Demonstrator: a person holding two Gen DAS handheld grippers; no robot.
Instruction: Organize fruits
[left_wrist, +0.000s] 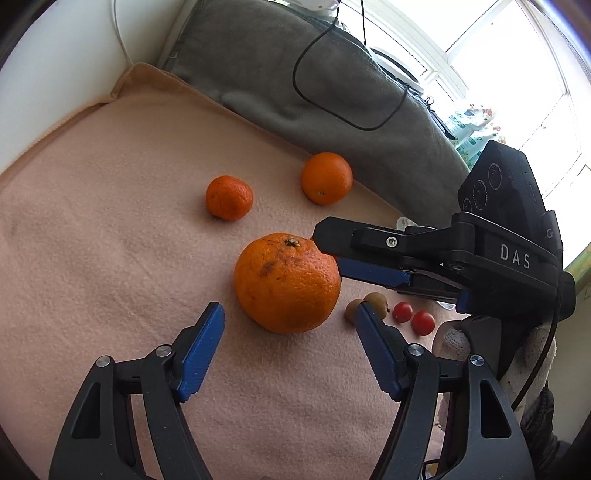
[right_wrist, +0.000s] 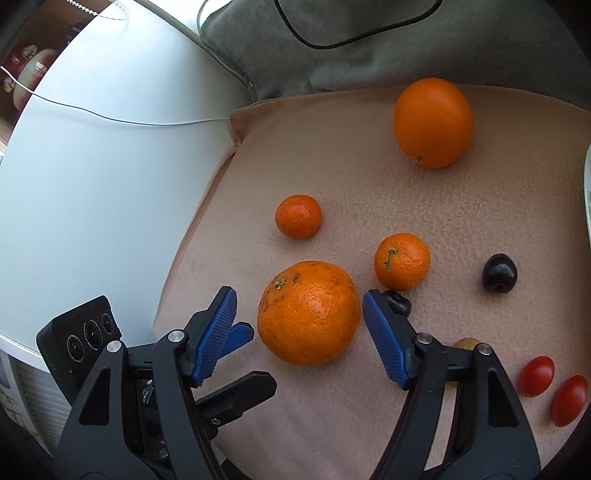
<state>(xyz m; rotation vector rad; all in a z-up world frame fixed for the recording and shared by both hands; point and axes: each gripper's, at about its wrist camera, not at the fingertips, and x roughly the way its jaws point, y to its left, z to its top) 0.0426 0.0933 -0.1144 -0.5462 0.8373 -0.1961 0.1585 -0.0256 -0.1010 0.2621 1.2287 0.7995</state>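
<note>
A large rough orange lies on the pink blanket; it also shows in the right wrist view. My left gripper is open, its fingers just short of the orange on either side. My right gripper is open around the same orange; in the left wrist view it comes in from the right, fingertips at the orange. A smooth orange, two mandarins, two dark plums, two cherry tomatoes and brown fruits lie around.
A grey cushion with a black cable lies behind the blanket. A white surface with a thin white wire borders the blanket on the left in the right wrist view. A white rim shows at the right edge.
</note>
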